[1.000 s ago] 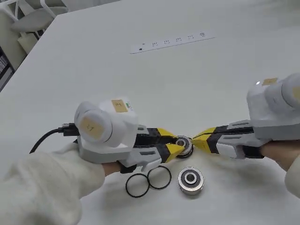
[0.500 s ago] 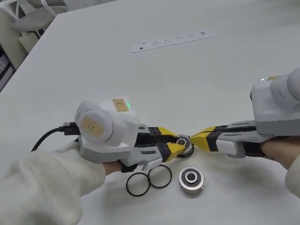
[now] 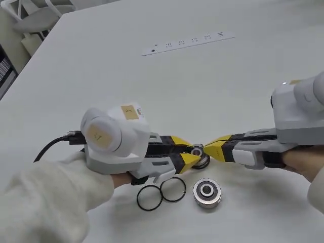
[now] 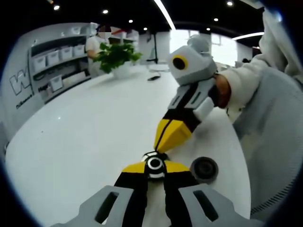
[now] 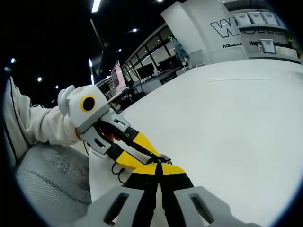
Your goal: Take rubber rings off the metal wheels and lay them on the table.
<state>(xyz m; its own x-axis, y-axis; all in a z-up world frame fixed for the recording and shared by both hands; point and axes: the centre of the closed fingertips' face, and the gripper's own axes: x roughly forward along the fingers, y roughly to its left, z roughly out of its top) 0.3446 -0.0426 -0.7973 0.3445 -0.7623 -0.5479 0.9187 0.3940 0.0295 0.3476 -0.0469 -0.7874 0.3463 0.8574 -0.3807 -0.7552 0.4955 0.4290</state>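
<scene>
My left gripper (image 3: 195,153) is shut on a small metal wheel (image 3: 199,156) and holds it just above the white table (image 3: 212,91). In the left gripper view the wheel (image 4: 155,163) sits between the yellow jaw tips, with a black rubber ring around its rim. My right gripper (image 3: 210,150) comes in from the right, shut, its tips pinching the ring at the wheel's edge. A second metal wheel (image 3: 206,193) lies flat on the table in front of the grippers. Two loose black rubber rings (image 3: 150,198) (image 3: 173,189) lie side by side to its left.
A long white power strip (image 3: 188,43) lies across the far part of the table. A black cable (image 3: 48,149) trails left from the left gripper. White chairs (image 3: 35,15) stand beyond the table's far left corner.
The right gripper's body has drifted slightly right and down. Both sets of tips stay at the held wheel, and the rings and second wheel have not moved.
</scene>
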